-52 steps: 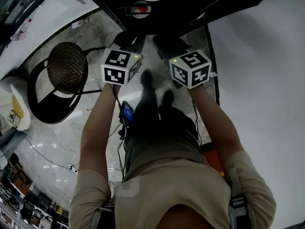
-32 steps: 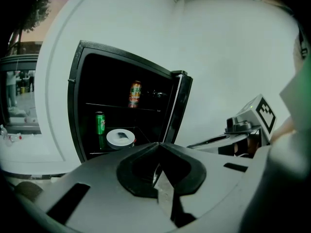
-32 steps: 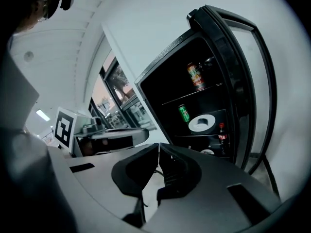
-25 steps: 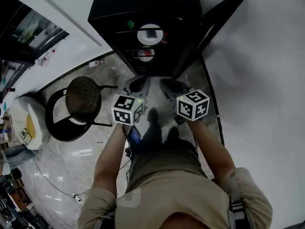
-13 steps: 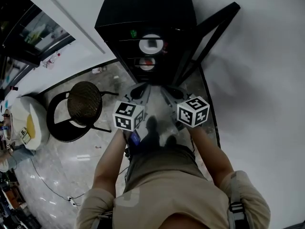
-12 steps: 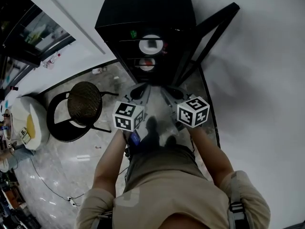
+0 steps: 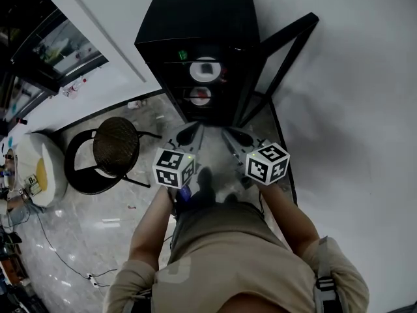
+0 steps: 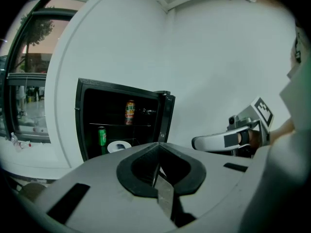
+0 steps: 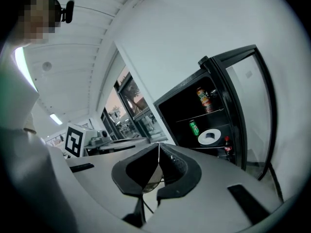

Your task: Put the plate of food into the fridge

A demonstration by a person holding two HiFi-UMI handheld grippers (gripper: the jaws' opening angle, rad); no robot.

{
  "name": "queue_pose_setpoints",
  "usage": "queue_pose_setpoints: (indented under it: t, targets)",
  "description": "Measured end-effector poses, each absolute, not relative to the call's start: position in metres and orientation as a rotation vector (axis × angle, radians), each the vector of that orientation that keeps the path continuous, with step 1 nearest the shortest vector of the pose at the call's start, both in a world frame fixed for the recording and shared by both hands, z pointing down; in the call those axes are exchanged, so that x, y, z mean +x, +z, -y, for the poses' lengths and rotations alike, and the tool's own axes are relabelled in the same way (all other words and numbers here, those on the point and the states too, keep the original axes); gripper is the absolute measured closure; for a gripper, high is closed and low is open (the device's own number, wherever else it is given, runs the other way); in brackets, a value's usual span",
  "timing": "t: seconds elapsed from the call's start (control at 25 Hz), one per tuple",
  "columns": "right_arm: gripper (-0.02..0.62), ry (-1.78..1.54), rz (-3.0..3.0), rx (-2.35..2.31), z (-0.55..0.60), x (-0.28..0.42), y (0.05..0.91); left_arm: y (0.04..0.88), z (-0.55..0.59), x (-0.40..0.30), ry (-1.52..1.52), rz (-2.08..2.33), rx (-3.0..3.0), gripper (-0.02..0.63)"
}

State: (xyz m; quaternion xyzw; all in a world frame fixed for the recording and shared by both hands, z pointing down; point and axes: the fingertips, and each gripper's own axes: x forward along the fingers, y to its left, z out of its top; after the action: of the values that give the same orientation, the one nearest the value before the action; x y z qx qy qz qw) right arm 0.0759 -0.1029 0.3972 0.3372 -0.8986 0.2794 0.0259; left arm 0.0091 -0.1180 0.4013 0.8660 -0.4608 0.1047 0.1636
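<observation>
1. Grey plastic jaws of the left gripper (image 8: 158,152) are pressed together with nothing between them. The right gripper (image 9: 158,152) is clenched the same way, empty and touching nothing.
2. Both are held out side by side in front of the person and point at the fridge. A stretch of pale stone floor (image 7: 156,119) lies between them and it, so neither is within reach of it.
3. Beyond stands the black fridge (image 7: 195,18), with its glass door (image 7: 277,70) swung wide on the right side.
4. Deepest in, the plate of food (image 9: 210,136) sits on the second shelf, just beside a green can (image 9: 194,127) and below an orange can (image 9: 202,99). The food shows only as a dark patch.
5. The placing looks done, and closing the fridge is likely what remains. That calls for stepping closer and bringing the right gripper, the nearer one, to the door's free edge to push it shut.
</observation>
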Motion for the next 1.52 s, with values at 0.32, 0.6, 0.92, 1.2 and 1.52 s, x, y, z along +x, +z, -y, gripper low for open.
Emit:
queue_pose_setpoints:
  t: [0.32, 0.6, 0.92, 1.2, 1.52]
  targets:
    - [0.572, 0.489, 2.755, 1.117, 0.086, 0.091, 0.376, 0.381, 0.1, 0.013, 0.217, 1.353, 2.501, 0.594]
    - [0.572, 0.272, 2.721, 1.177, 0.074, 0.104, 0.36, 0.358, 0.078, 0.028, 0.213, 1.325, 2.63, 0.595]
    - [0.572, 0.162, 2.732, 1.193, 0.047, 0.112, 0.341, 0.345, 0.046, 0.039, 0.231, 1.282, 2.684, 0.594]
    - [0.572, 0.154, 2.757, 1.219, 0.029, 0.127, 0.331, 0.344, 0.033, 0.043, 0.213, 1.28, 2.653, 0.595]
    - [0.572, 0.166, 2.774, 1.205, 0.015, 0.144, 0.33, 0.334, 0.023, 0.049, 0.181, 1.312, 2.62, 0.595]
